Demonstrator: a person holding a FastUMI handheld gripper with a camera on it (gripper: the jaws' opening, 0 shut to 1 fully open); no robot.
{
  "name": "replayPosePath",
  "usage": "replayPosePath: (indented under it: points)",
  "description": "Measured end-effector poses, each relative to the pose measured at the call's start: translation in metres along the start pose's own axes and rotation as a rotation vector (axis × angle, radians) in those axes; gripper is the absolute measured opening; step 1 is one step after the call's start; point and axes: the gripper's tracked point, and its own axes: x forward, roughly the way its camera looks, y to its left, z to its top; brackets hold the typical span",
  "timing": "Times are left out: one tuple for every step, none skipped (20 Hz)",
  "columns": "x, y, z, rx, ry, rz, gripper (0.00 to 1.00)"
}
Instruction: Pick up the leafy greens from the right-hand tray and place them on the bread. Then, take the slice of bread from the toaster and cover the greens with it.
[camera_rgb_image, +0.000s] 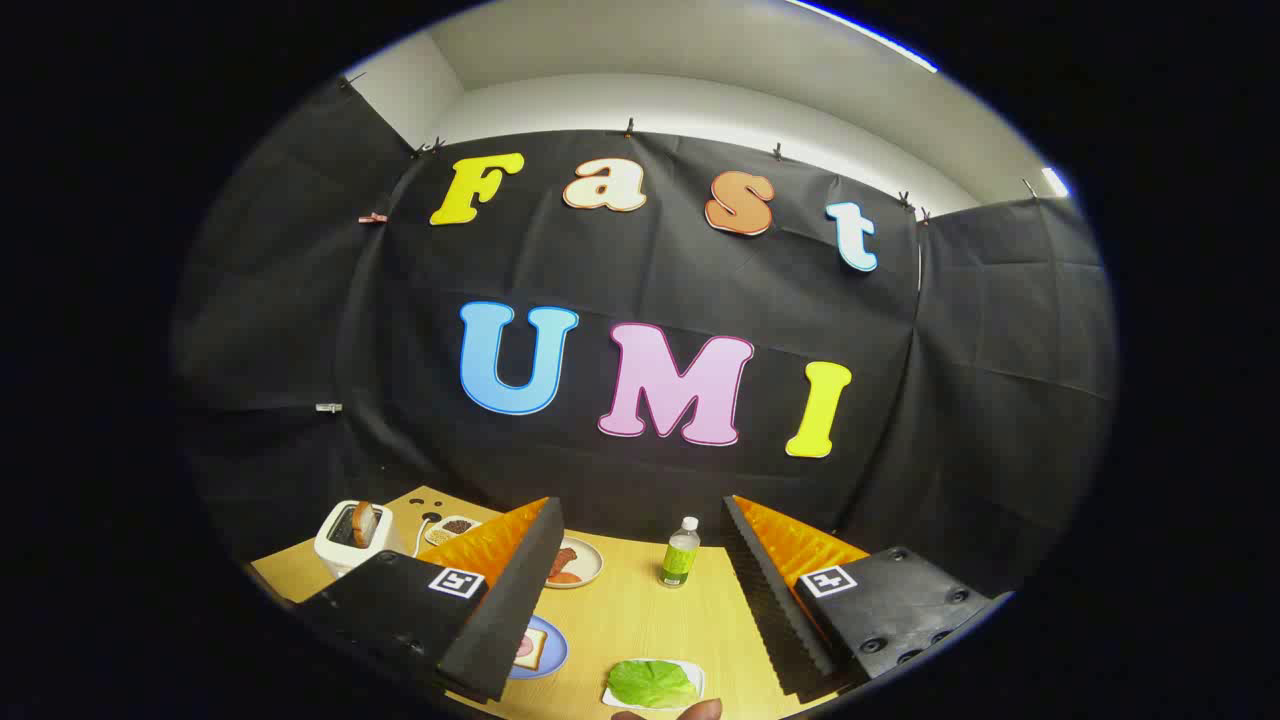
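The leafy greens (651, 684) lie on a small white tray (693, 677) on the wooden table, low between my fingers and nearer the right one. My gripper (640, 600) is open, held well above the table with nothing between its fingers. A slice of bread (529, 650) with something pink on it rests on a blue plate (554, 652), partly hidden behind my left finger. A white toaster (345, 540) stands at the far left with a browned slice (363, 521) sticking up from its slot.
A green bottle (680, 553) stands upright beyond the fingers. A plate of reddish slices (573, 563) sits behind the left finger, and a small dish of dark grains (455, 527) lies by the toaster. A fingertip of a person (672, 711) shows by the greens tray.
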Motion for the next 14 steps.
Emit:
replayPosePath:
  points:
    - [0.0005, -0.0003, 0.0011, -0.002, -0.002, 0.001, 0.98]
    - [0.0009, -0.0005, 0.0012, -0.005, -0.003, 0.000, 0.98]
    - [0.0022, -0.0005, 0.0018, -0.008, -0.003, 0.001, 0.98]
    - [0.0027, 0.0004, 0.0020, -0.008, -0.004, 0.001, 0.98]
    - [0.0035, 0.0015, 0.0022, -0.008, -0.006, 0.004, 0.98]
    - [0.0030, 0.0016, 0.0026, -0.008, -0.008, 0.005, 0.98]
    - [0.0040, 0.0018, 0.0034, -0.010, -0.010, 0.006, 0.98]
    - [0.0045, 0.0019, 0.0038, -0.010, -0.011, 0.007, 0.98]
    - [0.0050, 0.0016, 0.0038, -0.009, -0.012, 0.007, 0.98]
    - [0.0061, 0.0015, 0.0041, -0.009, -0.013, 0.008, 0.98]
    - [0.0064, 0.0006, 0.0046, -0.009, -0.015, 0.007, 0.98]
    - [0.0068, -0.0004, 0.0047, -0.009, -0.016, 0.006, 0.98]
    - [0.0072, -0.0010, 0.0049, -0.008, -0.016, 0.006, 0.98]
    - [0.0073, -0.0025, 0.0054, -0.006, -0.016, 0.005, 0.98]
